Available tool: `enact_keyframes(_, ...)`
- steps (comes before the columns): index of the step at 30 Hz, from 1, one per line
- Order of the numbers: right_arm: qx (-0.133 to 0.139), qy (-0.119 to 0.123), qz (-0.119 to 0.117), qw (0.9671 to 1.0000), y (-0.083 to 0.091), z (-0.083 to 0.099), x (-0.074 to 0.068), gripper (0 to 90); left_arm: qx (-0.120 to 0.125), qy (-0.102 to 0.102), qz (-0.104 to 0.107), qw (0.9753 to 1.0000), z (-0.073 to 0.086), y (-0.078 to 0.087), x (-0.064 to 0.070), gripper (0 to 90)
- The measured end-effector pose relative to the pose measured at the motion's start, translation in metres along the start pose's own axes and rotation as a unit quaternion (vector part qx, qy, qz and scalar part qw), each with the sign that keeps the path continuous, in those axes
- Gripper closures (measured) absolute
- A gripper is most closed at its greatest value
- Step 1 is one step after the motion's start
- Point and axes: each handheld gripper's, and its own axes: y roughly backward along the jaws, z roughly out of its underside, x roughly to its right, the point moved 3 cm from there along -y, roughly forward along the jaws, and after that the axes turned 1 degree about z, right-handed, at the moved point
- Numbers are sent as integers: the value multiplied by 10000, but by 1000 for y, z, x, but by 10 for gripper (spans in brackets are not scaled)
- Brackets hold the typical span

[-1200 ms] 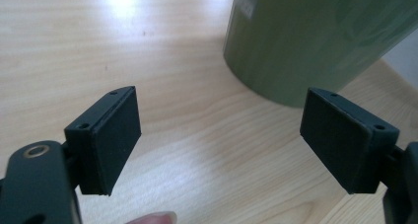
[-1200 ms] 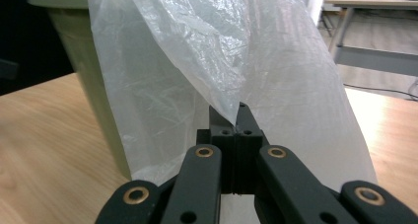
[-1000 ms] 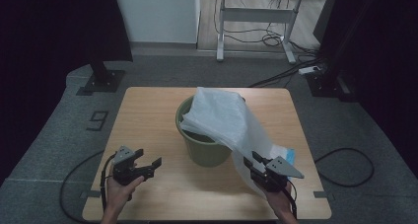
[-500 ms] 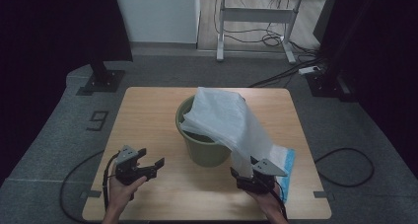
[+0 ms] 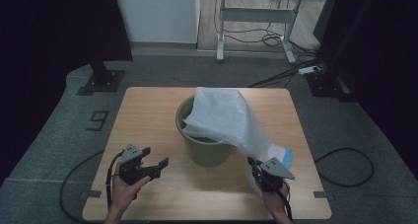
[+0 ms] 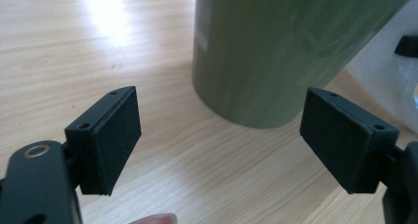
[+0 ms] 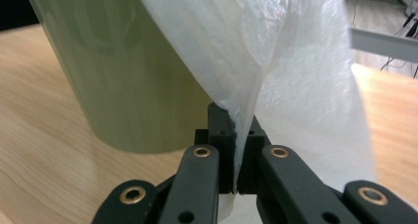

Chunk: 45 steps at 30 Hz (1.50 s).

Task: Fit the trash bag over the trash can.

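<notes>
- Right claw point(image 7: 235, 150) is clamped on the white bag's point(image 7: 276, 61) edge, the green bin point(image 7: 123, 71) just ahead-left.
- Left claw point(image 6: 222, 135) gapes wide, gripping nothing, over the surface point(image 6: 98, 51).

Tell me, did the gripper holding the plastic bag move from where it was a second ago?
Yes. The right gripper, shut on the plastic bag, has pulled back toward the person's table edge, farther from the green bin.
</notes>
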Motion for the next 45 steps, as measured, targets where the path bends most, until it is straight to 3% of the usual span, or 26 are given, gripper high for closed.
enact_keyframes(9,391,-408,-407,9976,16,-29,13,882,302,-131,70,9994,-24,7,17,165)
enact_keyframes(18,763,-414,-445,9952,30,-65,17,883,511,-360,144,9979,-53,13,34,176)
enact_keyframes(21,811,-312,-466,9951,31,-80,17,883,559,-462,204,9972,-61,13,42,177)
enact_keyframes(29,664,-29,-641,9957,24,-108,12,882,582,-656,312,9957,-75,4,60,179)
enact_keyframes(45,513,-57,-852,9950,12,-118,11,882,455,-889,496,9938,-104,-32,86,224)
